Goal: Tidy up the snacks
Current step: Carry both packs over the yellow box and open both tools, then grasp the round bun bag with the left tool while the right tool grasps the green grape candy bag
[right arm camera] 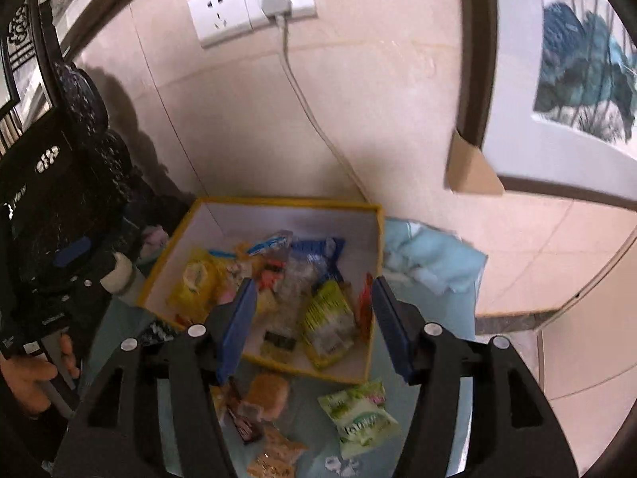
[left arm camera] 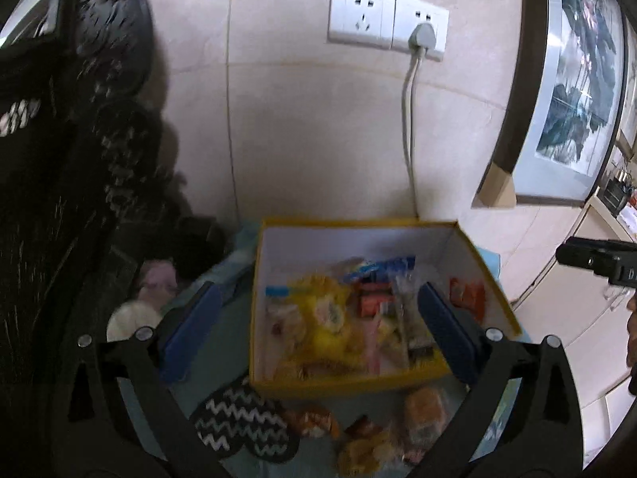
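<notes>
A yellow-rimmed box (left arm camera: 358,221) with white inner walls stands on the teal table and holds several snack packets; it also shows in the right wrist view (right arm camera: 278,200). My left gripper (left arm camera: 318,330) is open and empty, hovering over the box's near left side. My right gripper (right arm camera: 310,318) is open and empty above the box's front edge. Loose snacks lie in front of the box: a bread bun (right arm camera: 268,392), a green-white packet (right arm camera: 358,418), a dark wrapped bar (right arm camera: 243,422) and a cracker pack (right arm camera: 274,454). In the left wrist view, orange-brown packets (left arm camera: 314,422) and a bun (left arm camera: 424,408) lie there.
A black-and-white zigzag coaster (left arm camera: 239,418) lies front left. A light blue cloth (right arm camera: 430,259) is bunched right of the box. A dark patterned object (left arm camera: 79,159) fills the left. The wall has sockets with a plugged cable (left arm camera: 410,119) and a framed picture (left arm camera: 573,79).
</notes>
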Tool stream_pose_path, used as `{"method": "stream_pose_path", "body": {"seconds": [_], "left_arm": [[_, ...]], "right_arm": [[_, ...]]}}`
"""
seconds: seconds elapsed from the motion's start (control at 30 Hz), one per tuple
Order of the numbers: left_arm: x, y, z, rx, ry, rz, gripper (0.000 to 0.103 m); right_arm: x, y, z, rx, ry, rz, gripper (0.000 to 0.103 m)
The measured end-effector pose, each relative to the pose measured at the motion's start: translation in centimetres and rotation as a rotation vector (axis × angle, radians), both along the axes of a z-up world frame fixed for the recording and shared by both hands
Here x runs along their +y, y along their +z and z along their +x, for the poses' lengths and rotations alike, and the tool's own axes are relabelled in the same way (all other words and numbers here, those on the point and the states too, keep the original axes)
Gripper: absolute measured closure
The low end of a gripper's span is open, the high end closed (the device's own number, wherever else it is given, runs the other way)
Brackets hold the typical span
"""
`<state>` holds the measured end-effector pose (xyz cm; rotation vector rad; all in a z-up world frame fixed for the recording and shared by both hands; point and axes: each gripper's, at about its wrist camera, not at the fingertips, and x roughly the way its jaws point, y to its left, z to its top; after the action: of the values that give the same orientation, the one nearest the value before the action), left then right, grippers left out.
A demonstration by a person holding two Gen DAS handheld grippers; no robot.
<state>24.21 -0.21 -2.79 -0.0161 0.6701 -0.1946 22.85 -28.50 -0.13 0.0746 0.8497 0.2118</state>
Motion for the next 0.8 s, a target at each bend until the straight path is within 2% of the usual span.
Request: {"method": "stream_pose_path", "body": {"seconds": [0.1,0.17,0.33,0.4,0.5,0.8], "left_arm": [[0.6,-2.7,-2.2,0.04,-0.011,-0.004,0.002],[0.5,-5.9,-4.0,0.104,-0.033,0.0,0.002],[-1.6,-12.5,-7.4,0.228,-0.1,0.082,0.002],[-2.5,-14.3,-8.2,0.251,-0.125,0.108,0.002],[-3.2,-15.5,-8.4,0.271,-0.141,0.116,0.002],[-2.8,-17.5,-6.6,0.315,-0.116,0.061,0.002]], "right_arm": [[-0.1,-2.4,-1.9,0.041,0.018,-0.037,0.043],[0.0,-4.6,-3.1,0.081,0.029,-0.067,0.043],[-0.2,-11.9,-5.9,0.221,0.035,-0.166,0.043],[-0.5,-13.8,-6.4,0.261,0.031,-0.174,0.043],[-0.6,-15.6,-6.6,0.292,0.031,-0.216,0.042],[0.4,-18.1,-4.3,0.3,0.09,-0.283,0.041]]}}
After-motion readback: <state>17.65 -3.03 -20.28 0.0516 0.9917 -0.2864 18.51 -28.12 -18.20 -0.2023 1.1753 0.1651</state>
